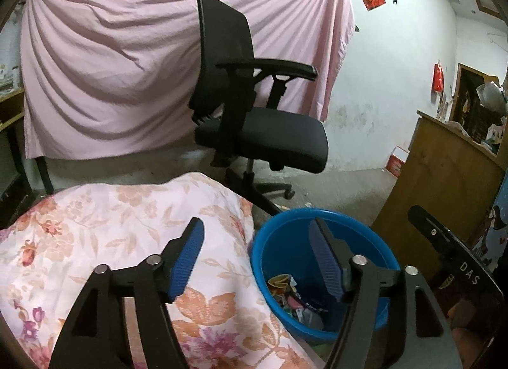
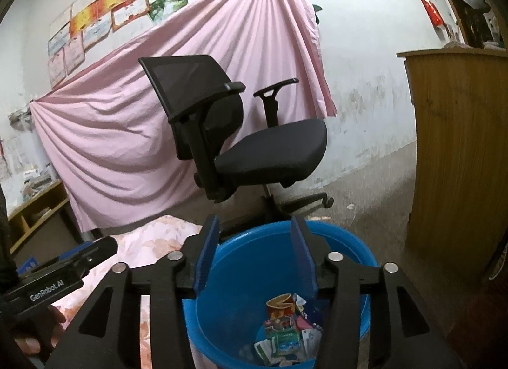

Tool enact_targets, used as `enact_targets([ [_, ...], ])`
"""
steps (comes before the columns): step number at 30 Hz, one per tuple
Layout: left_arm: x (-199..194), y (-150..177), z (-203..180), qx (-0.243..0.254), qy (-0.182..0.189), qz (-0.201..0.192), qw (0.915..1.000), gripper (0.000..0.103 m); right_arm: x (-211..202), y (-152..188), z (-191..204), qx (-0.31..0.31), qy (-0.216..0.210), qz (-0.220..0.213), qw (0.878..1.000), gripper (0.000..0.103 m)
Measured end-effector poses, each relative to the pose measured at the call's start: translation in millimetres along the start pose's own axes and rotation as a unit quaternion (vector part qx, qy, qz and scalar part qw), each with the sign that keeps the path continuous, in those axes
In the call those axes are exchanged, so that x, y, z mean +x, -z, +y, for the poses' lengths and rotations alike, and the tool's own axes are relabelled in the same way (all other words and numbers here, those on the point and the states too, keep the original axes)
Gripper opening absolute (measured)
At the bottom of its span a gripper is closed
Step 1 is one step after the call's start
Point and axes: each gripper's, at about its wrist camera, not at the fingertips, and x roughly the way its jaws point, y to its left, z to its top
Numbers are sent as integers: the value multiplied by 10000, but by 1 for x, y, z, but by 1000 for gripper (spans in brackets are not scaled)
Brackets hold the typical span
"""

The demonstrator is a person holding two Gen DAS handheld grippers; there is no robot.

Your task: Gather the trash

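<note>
A blue plastic bucket (image 1: 279, 251) stands on the floor beside the bed and holds several colourful wrappers (image 1: 292, 299). My left gripper (image 1: 257, 258) is open and empty, over the bed's edge and the bucket's left rim. My right gripper (image 2: 255, 254) is open and empty, directly above the bucket (image 2: 241, 283), with the wrappers (image 2: 285, 334) lying in the bottom below it. The right gripper's body (image 1: 451, 258) shows at the right of the left wrist view. The left gripper's body (image 2: 60, 270) shows at the left of the right wrist view.
A floral bedsheet (image 1: 111, 235) covers the bed on the left. A black office chair (image 1: 254, 121) stands on the concrete floor behind the bucket. A wooden cabinet (image 2: 460, 153) is close on the right. A pink sheet (image 1: 111, 67) hangs on the wall.
</note>
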Motion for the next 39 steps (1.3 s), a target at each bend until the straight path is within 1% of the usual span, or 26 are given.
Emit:
enact_targets([
  [2,-7,-1,3,-21,-66,-115,9999,74,-2,-1,1,16,24,-81,10000,50],
  [3,-10,-1,4,-37,-81,-176,9998,74,-3,-1,2,14,29,-106,9999,51],
  [4,-13,-1,6,-52,-84,-221,9997,74,-4,-1,3,-2,35,-127,9999,53],
  [6,-17,-1,9,-58,-120,-265,9996,78,-7,-1,6,-52,51,-186,9998,58],
  [8,-21,-3,12,-51,-175,-336,9993,82,-9,-2,9,-91,47,-248,9996,69],
  [11,-29,-4,17,-78,-223,-487,9985,88,-12,-2,13,-159,37,-346,9993,77],
  [13,-34,-3,19,-98,-225,-584,9980,94,-14,-1,16,-206,26,-421,9989,82],
  [14,-36,-3,20,-101,-261,-643,9975,99,-15,-1,19,-230,33,-447,9987,85],
  [15,-39,-2,21,-106,-288,-715,9970,100,-16,-1,20,-257,36,-464,9986,87],
  [17,-43,-1,24,-120,-270,-806,9963,100,-17,0,23,-303,33,-500,9983,98],
  [19,-46,0,26,-107,-277,-878,9957,100,-20,1,26,-342,16,-577,9977,103],
  [26,-68,14,33,-88,-352,-1064,9937,100,-32,7,45,-627,-70,-679,9957,103],
  [32,-89,30,44,-133,-446,-1159,9922,100,-54,16,63,-832,-173,-759,9935,103],
  [35,-99,37,49,-195,-501,-1173,9916,100,-63,18,70,-883,-211,-860,9921,103],
  [39,-112,42,54,-198,-615,-1223,9904,100,-67,19,74,-870,-230,-889,9920,103],
])
